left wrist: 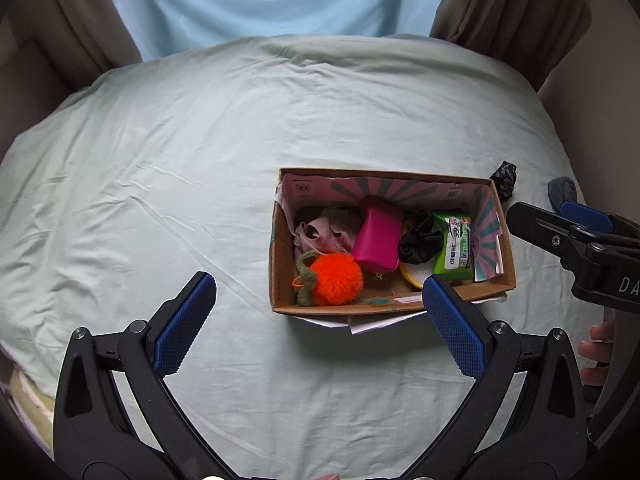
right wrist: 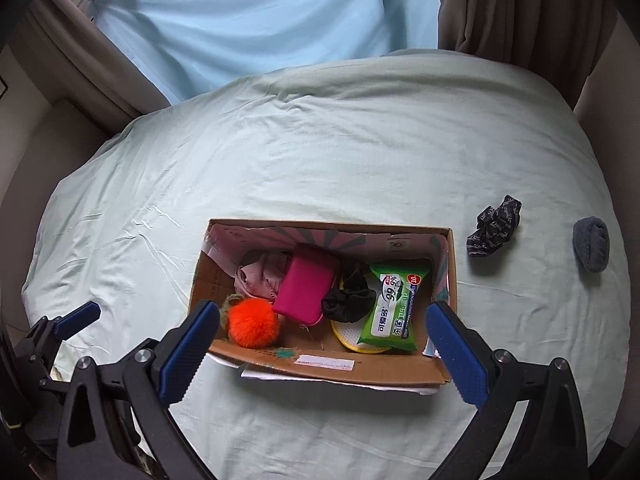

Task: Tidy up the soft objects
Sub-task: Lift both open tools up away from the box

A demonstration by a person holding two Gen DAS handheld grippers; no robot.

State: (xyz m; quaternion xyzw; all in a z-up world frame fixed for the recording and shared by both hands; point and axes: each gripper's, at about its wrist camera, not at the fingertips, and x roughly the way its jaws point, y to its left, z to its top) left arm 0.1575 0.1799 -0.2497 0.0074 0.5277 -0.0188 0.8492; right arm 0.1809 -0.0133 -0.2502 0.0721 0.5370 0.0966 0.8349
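A cardboard box (left wrist: pixel 280 248) (right wrist: pixel 400 368) sits on the pale green bed sheet. It holds an orange pompom (left wrist: pixel 336 279) (right wrist: pixel 253 328), a pink cloth (left wrist: pixel 320 232) (right wrist: pixel 258 274), a magenta pouch (left wrist: pixel 378 240) (right wrist: pixel 306 286), a black scrunchie (left wrist: pixel 420 240) (right wrist: pixel 348 298) and a green wipes pack (left wrist: pixel 454 248) (right wrist: pixel 394 308). A dark patterned scrunchie (right wrist: pixel 496 226) (left wrist: pixel 505 180) and a grey-blue sock (right wrist: pixel 591 249) (left wrist: pixel 562 190) lie on the sheet right of the box. My left gripper (left wrist: pixel 320 296) is open and empty at the box's near left. My right gripper (right wrist: pixel 322 322) is open and empty over the box's near edge.
A yellow-rimmed round item (right wrist: pixel 352 334) lies under the wipes pack. White paper (right wrist: pixel 256 372) sticks out under the box. Blue and brown curtains (right wrist: pixel 260 20) hang behind the bed. The bed edge drops off at left (right wrist: pixel 80 152).
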